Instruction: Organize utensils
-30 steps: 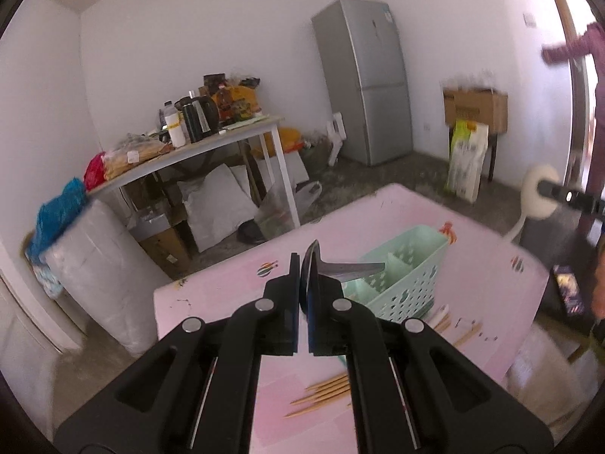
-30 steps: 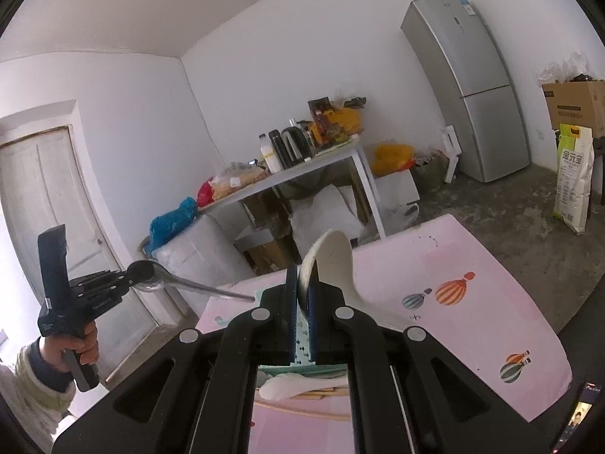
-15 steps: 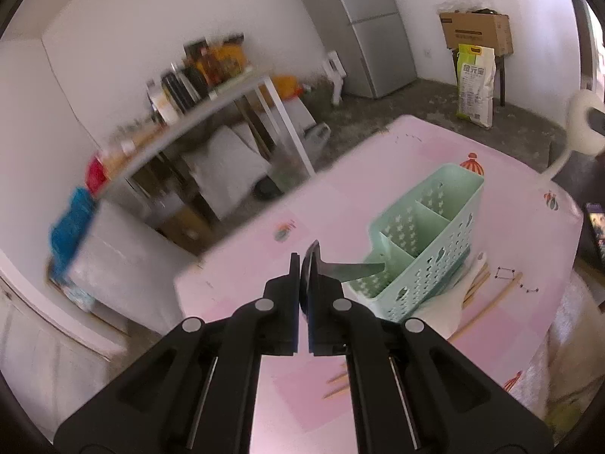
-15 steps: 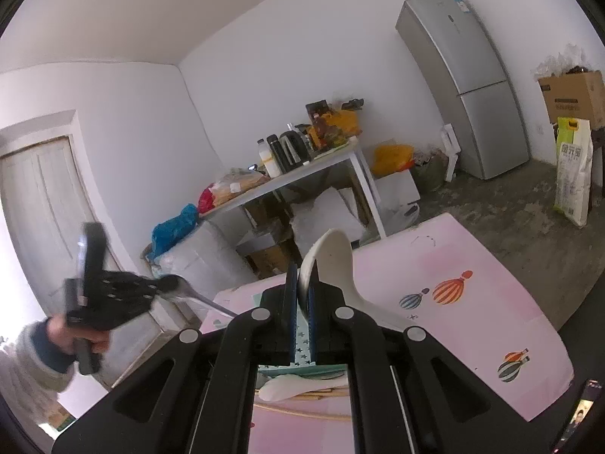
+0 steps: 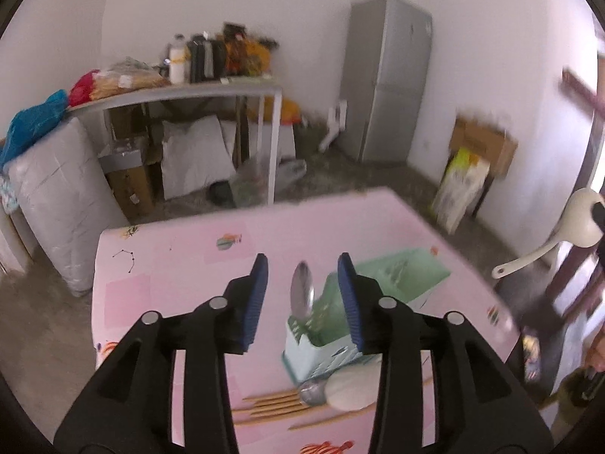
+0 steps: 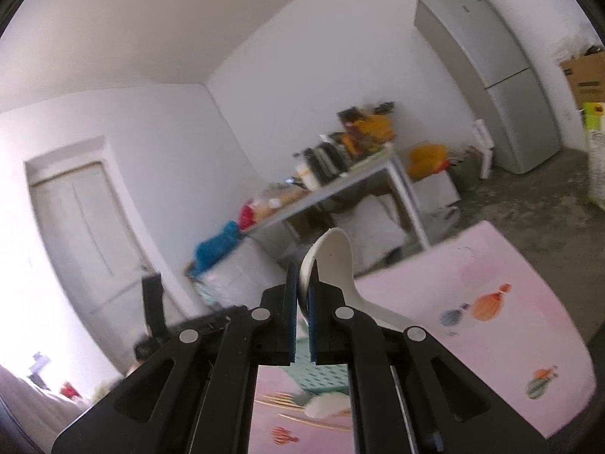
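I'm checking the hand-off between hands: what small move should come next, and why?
Probably lift the left gripper clear of the green caddy: its jaws are opening, and the metal spoon stands in a compartment, touching neither pad. That would leave room for the white spoon held by the right gripper.

no readable text anywhere

the fridge (image 6: 487,72) carries small stickers near its top and a dark mark on its door, all too blurred to read. the cardboard box (image 6: 584,75) shows dark printed bands with no letters that can be made out. the yellow-green bag (image 5: 459,189) by the wall has printing smeared by blur. the pink table cover (image 5: 189,265) bears only balloon pictures and constellation doodles.
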{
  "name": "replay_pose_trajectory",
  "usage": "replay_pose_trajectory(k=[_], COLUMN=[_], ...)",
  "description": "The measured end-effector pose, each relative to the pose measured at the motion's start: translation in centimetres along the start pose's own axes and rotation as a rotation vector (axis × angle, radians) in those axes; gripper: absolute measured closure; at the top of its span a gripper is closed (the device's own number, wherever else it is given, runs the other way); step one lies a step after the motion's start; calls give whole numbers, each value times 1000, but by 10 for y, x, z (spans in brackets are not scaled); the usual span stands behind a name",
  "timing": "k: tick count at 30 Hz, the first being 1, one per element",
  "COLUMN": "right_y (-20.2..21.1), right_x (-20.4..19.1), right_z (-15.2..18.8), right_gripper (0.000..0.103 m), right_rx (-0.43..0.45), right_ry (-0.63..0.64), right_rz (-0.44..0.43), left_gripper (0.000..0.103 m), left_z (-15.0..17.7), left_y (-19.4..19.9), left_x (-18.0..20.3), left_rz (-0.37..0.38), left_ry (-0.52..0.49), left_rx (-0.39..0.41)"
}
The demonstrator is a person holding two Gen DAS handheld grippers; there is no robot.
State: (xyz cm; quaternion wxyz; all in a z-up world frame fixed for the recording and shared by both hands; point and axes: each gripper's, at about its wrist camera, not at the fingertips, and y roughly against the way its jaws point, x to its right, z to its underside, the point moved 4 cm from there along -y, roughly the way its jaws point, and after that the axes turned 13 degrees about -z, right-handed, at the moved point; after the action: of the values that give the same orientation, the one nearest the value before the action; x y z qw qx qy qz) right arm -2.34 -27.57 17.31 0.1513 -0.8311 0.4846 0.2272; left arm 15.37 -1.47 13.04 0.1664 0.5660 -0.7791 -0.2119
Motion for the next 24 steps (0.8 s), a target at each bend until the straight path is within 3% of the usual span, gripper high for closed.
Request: replay_pose_trajectory(k=[5, 9, 17, 24], right_y=[-19, -36, -88, -121], right_x=[-11, -14, 12, 55], right_z=[-12, -16, 2, 46], right_gripper=[98, 98, 98, 98], right_rx=[4, -7, -99, -215], right_ry=[-16, -35, -108, -178], right_rz=[-102, -167, -210, -164], left_gripper=[64, 63, 61, 58], left_z=[16, 42, 93, 140], left_y=[24, 34, 29, 8], left_x=[-4, 2, 15, 31], left_rz=[21, 39, 92, 135], left_ry=[68, 64, 52, 37], left_rx=[91, 111, 29, -81])
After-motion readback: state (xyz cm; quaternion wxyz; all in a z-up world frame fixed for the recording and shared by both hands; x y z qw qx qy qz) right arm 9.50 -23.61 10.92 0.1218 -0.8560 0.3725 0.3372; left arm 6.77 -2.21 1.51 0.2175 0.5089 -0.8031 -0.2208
